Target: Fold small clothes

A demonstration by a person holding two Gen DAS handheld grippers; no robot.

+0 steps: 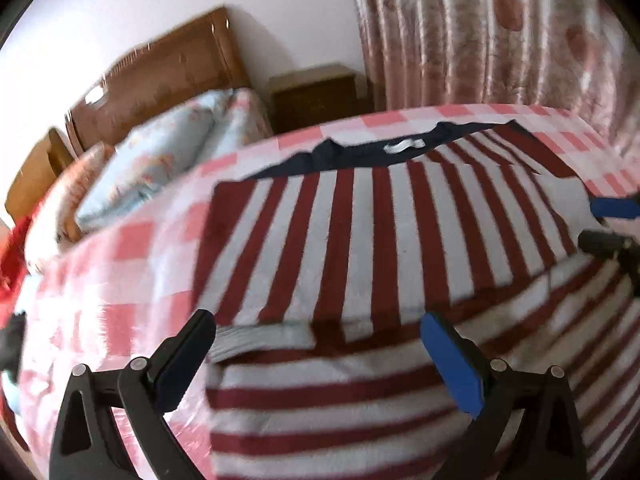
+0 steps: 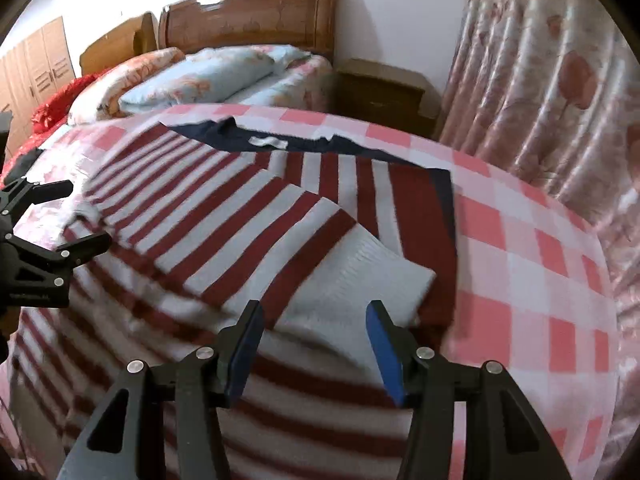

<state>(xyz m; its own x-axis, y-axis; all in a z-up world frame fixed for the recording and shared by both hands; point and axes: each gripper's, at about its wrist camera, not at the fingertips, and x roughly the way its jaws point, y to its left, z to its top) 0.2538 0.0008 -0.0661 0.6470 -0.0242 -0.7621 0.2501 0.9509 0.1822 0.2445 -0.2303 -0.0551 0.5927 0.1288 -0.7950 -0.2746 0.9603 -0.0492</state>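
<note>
Red-and-white striped sweater [image 1: 360, 240]: lies on the checked bed [image 1: 132, 248]
Left gripper [image 1: 320, 356]: spread, above sweater
Right gripper [image 2: 314, 344]: spread, above sweater

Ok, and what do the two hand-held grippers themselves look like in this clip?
Both look alike. The left hand-held gripper and the right hand-held gripper have matte black, angular frames with triangular cut-outs and round silver pivot bolts. Flat blue pads line the inner faces of the fingers. No cables, printed markings, sleeves or bare hands are visible in either wrist view.
</note>
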